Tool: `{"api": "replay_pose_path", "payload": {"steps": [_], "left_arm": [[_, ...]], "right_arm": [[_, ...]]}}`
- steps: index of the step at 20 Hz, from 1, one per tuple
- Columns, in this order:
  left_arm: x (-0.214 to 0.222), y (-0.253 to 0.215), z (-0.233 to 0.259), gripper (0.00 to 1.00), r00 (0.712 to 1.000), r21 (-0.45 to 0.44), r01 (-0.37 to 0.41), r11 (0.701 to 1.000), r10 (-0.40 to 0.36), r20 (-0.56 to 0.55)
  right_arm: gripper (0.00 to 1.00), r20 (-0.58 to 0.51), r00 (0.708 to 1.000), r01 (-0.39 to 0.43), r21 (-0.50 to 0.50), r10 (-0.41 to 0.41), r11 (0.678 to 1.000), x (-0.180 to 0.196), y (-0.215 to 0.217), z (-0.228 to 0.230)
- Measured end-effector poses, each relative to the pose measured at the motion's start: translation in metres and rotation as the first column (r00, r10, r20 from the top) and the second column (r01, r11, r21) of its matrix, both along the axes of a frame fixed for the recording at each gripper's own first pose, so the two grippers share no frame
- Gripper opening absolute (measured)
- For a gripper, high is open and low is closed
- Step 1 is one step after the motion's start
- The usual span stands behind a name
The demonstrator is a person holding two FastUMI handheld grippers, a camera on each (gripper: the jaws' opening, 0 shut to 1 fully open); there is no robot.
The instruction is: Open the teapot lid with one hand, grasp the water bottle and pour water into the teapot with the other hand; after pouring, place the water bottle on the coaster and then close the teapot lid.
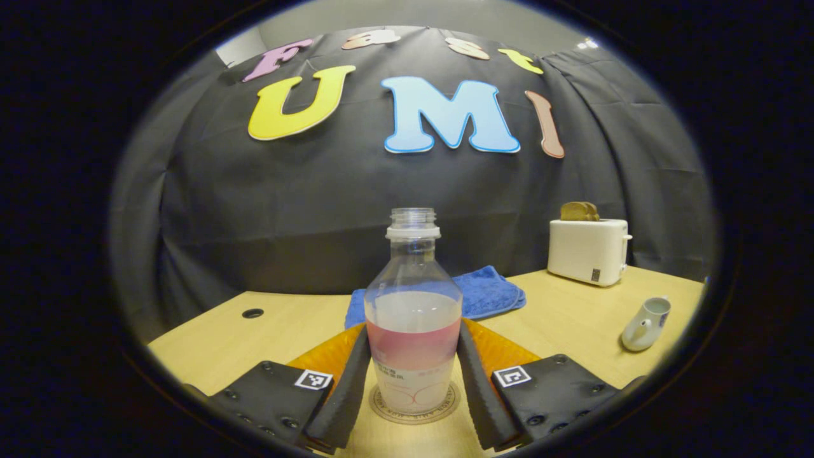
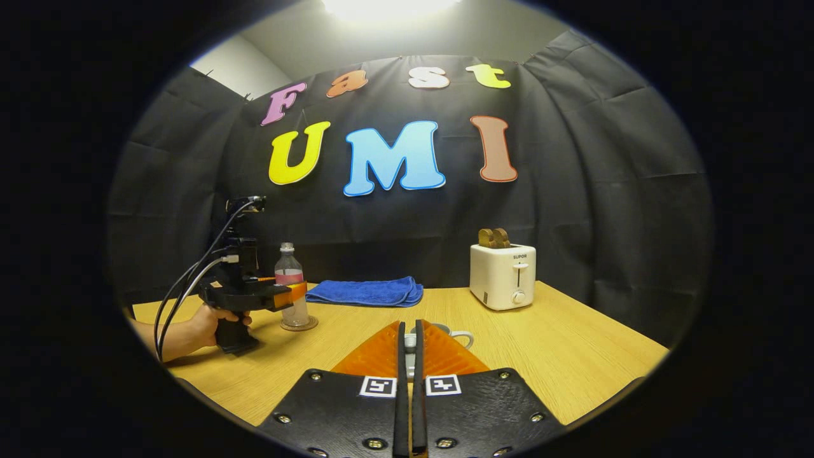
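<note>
- Pale wooden tabletop [image 1: 572, 318] runs back to the black cloth wall, with a folded blue towel [image 1: 489, 294] and a white toaster [image 1: 588, 251] holding brown toast slices [image 1: 579, 211] near the rear.
- Left gripper view: the left gripper [image 1: 413, 375] brackets a clear plastic water bottle [image 1: 413, 318], uncapped and upright on a round coaster [image 1: 413, 407]; the fingers sit at the bottle's sides, but whether they press on it I cannot tell.
- Bottle contents — clear water to about mid-height, level just above a pink label band.
- Far right in that view, a small white ceramic teapot [image 1: 645, 324] stands on the table, spout toward the left; whether its lid is on I cannot tell.
- Right gripper view: the right gripper [image 2: 411, 356] has its fingers drawn almost together — a white piece shows in the slit, too hidden to name.
- Same view, off to the left, a hand [image 2: 210, 324] holds the other gripper at the bottle.
</note>
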State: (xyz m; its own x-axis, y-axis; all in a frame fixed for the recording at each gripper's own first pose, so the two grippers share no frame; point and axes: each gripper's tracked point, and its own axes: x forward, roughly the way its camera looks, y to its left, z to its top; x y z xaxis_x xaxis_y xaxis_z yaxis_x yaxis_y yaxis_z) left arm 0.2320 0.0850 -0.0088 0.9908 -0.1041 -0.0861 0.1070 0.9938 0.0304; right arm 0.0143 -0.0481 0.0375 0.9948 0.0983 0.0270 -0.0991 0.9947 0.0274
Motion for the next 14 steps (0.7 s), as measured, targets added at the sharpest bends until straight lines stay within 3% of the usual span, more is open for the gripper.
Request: {"api": "replay_pose_path", "payload": {"steps": [9, 10, 14], "left_arm": [[0.0, 0.007, -0.001, 0.89, 1.0, 0.014, -0.03, 0.999, 0.03, 0.002], [-0.001, 0.007, 0.002, 1.0, 1.0, 0.008, -0.026, 1.0, 0.025, 0.003], [-0.007, 0.006, 0.012, 1.0, 0.999, -0.008, -0.024, 1.0, 0.024, 0.021]], "right_arm": [[0.02, -0.014, 1.0, -0.001, 0.004, 0.001, 1.0, 0.001, 0.0, -0.004], [0.02, -0.015, 1.0, -0.003, 0.003, 0.003, 1.0, 0.001, 0.001, -0.004], [0.02, -0.015, 1.0, -0.008, 0.002, 0.008, 1.0, -0.001, 0.002, -0.004]]}}
